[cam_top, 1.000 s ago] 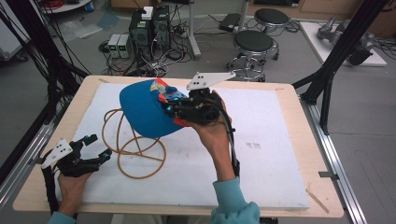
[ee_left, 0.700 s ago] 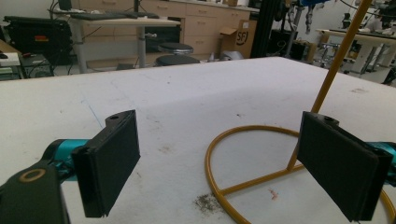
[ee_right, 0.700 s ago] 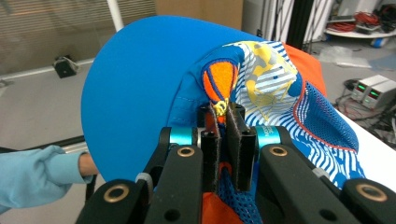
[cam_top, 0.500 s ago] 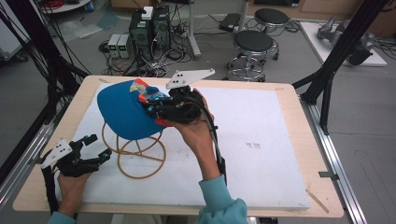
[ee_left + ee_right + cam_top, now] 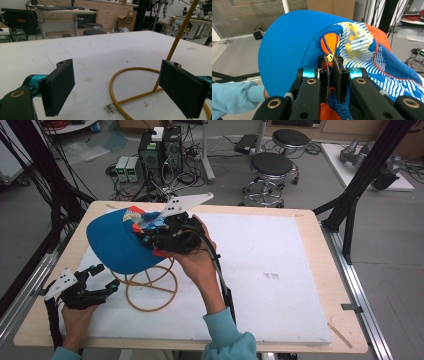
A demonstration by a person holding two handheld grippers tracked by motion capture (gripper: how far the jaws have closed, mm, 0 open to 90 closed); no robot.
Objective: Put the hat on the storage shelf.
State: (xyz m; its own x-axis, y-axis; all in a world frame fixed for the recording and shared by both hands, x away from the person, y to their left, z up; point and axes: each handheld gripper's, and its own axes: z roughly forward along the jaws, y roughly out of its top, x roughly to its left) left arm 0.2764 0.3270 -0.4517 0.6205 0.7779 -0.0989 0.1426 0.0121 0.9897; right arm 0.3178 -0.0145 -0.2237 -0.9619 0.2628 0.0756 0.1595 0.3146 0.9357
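Observation:
A blue cap (image 5: 114, 245) with an orange, white and yellow patterned mesh back hangs tilted over a yellow wire stand (image 5: 150, 287). My right gripper (image 5: 144, 228) is shut on the cap's back edge. In the right gripper view the pads (image 5: 323, 75) pinch the fabric (image 5: 287, 45) by an orange patch. Whether the cap touches the stand's top is hidden. My left gripper (image 5: 106, 277) rests on the white mat left of the stand, open. Nothing lies between its pads (image 5: 60, 85), and the stand's ring and pole (image 5: 176, 45) are just ahead of them.
The white mat (image 5: 280, 270) covers most of the wooden table (image 5: 312, 227). Black frame posts (image 5: 350, 205) stand at the table's right and left sides. Two stools (image 5: 272, 165) and electronics boxes (image 5: 160, 147) are on the floor beyond the far edge.
My right gripper has carried the cap to the left, over the wire stand. The left gripper has stayed put.

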